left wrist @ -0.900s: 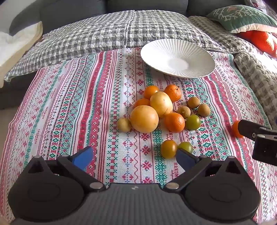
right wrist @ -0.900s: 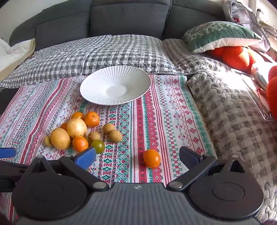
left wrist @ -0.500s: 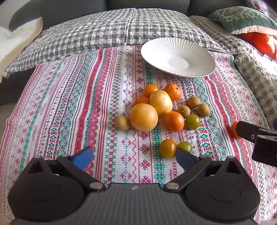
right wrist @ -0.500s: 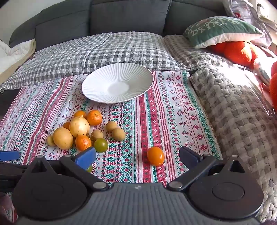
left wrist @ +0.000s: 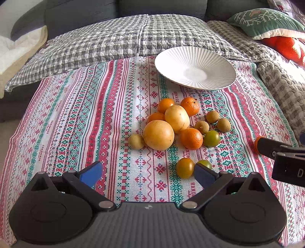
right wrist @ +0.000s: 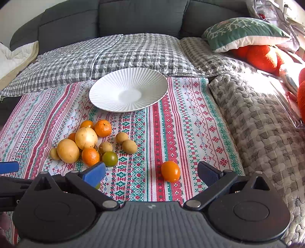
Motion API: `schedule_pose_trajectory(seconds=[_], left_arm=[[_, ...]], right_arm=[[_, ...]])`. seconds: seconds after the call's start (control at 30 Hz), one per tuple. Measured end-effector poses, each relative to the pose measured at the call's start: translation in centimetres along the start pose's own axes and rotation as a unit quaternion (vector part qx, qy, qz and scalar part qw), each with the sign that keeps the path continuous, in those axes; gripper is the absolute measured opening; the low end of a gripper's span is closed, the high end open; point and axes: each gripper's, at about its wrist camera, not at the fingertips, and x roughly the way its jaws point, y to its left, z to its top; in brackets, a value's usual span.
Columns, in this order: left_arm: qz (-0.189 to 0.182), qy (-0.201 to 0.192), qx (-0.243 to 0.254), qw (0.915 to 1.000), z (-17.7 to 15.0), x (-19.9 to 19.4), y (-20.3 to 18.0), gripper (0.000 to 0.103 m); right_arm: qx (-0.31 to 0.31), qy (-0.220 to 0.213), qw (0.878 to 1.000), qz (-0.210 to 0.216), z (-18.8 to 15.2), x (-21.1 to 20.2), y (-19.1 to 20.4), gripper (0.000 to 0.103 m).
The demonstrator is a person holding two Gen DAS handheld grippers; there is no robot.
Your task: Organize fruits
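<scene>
From the left wrist, my left gripper (left wrist: 146, 171) hangs spread and empty over the cloth's (left wrist: 76, 114) near edge; the fruit pile (left wrist: 177, 124) sits mid-cloth, below the plate (left wrist: 167, 57). From the right wrist, my right gripper (right wrist: 151, 172) is spread around a lone orange tomato (right wrist: 170, 171) — probably soft and slick, so I'd pinch gently across its middle.

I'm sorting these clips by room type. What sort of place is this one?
Most likely a home living room: a dark grey sofa with a checked quilt and a snowflake cushion. Fruit and a white plate sit on a patterned cloth in front.
</scene>
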Motion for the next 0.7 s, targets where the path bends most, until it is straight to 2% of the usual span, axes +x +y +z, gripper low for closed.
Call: schedule_pose_trajectory(seconds=[0.7], left_arm=[[-0.001, -0.011, -0.002, 0.9999, -0.16, -0.22, 0.29, 0.098]], right_arm=[[-0.004, -0.001, 1.000, -0.002, -0.01, 0.12, 0.04, 0.103]])
